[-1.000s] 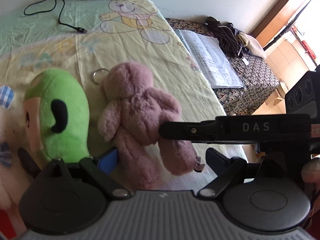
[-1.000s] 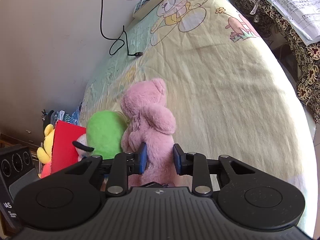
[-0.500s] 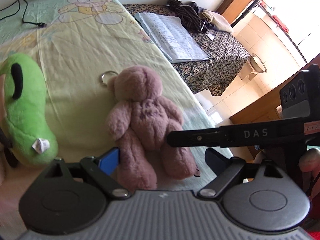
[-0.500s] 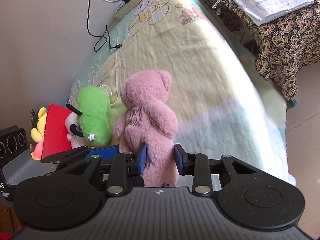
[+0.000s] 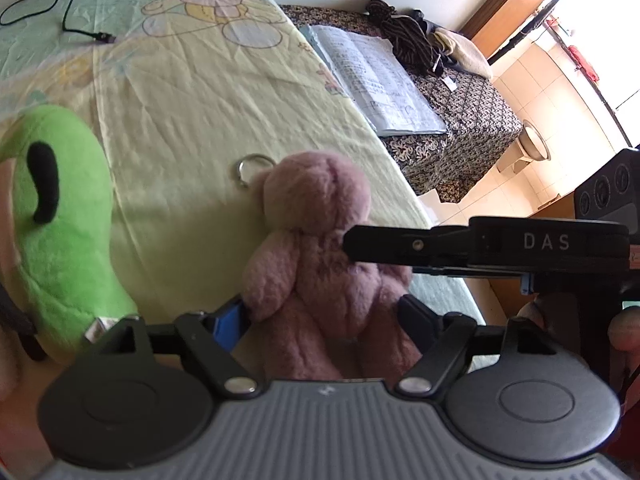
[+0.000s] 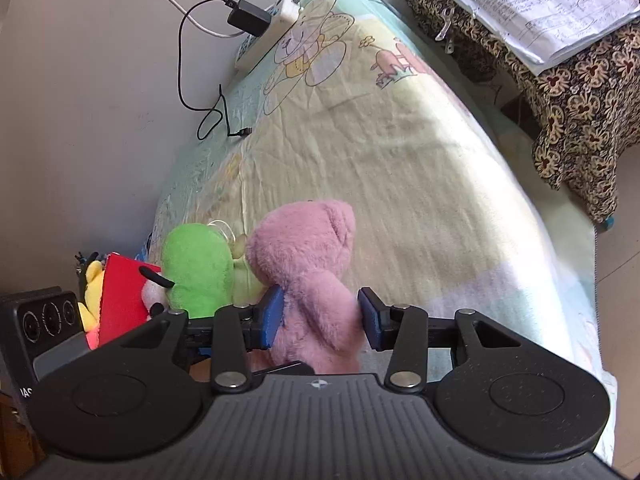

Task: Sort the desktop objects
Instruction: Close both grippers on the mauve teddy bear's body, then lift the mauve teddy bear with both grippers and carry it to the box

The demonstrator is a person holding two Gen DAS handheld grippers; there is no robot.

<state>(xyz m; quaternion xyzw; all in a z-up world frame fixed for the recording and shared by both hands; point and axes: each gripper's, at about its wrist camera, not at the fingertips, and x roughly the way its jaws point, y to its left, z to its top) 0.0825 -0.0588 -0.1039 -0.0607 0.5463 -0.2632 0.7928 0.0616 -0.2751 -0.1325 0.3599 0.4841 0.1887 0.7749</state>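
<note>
The pink plush bear (image 6: 308,276) lies on the bed (image 6: 420,168), right of the green plush (image 6: 198,268). Both claws straddle it, right claw (image 6: 320,318) and left claw (image 5: 324,318) spread, neither clenched. It looks light, soft and squashy; the torso seems best.

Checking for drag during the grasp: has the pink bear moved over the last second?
Yes. In the left wrist view the pink bear now lies farther from the charger cable plug and from the green plush, shifted toward the camera.
</note>
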